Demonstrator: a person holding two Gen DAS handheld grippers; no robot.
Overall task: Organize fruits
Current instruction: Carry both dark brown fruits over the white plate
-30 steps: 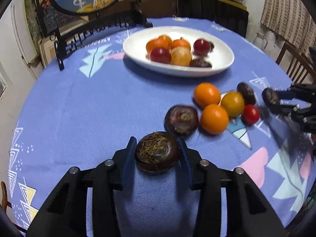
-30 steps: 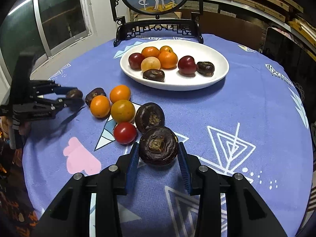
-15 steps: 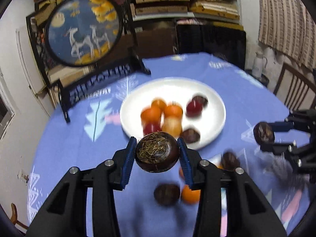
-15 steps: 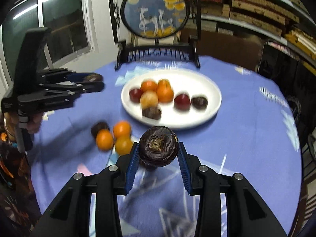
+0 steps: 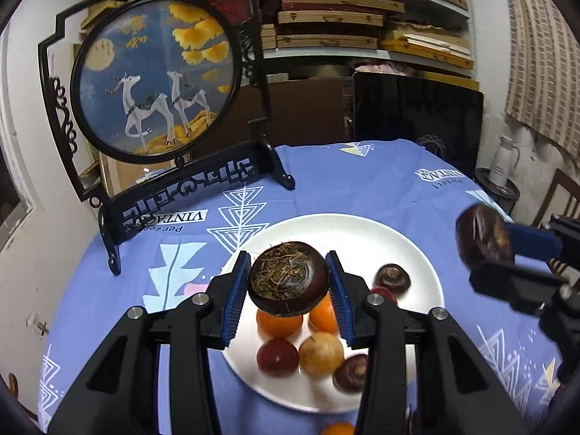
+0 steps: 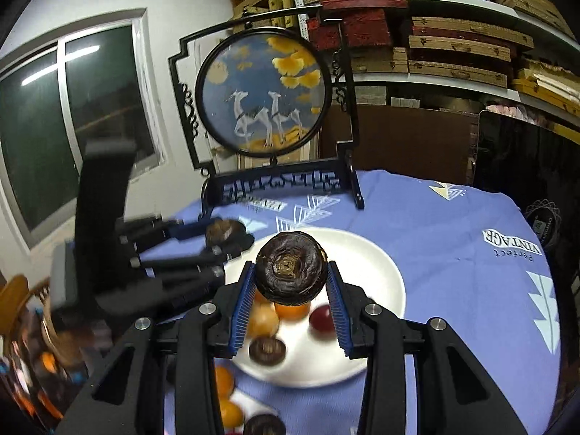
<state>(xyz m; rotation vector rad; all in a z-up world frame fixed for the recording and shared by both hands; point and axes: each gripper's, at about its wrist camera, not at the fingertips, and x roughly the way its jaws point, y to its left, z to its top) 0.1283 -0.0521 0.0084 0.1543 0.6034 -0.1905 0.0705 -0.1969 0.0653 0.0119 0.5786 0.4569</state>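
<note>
White walls, dark window (image 6: 90, 116) w/ lamp glare, shelves (image 5: 362, 25) of stacked wooden boxes, deer screen (image 5: 156, 83) on blue-clothed table (image 5: 362, 181).

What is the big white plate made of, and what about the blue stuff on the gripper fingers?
The white plate looks like glazed ceramic: smooth, bright and slightly shiny, though plastic is possible. The blue pads on the left gripper look like ridged rubber or soft plastic, with a matte, ribbed surface pressing the dark fruit.
</note>
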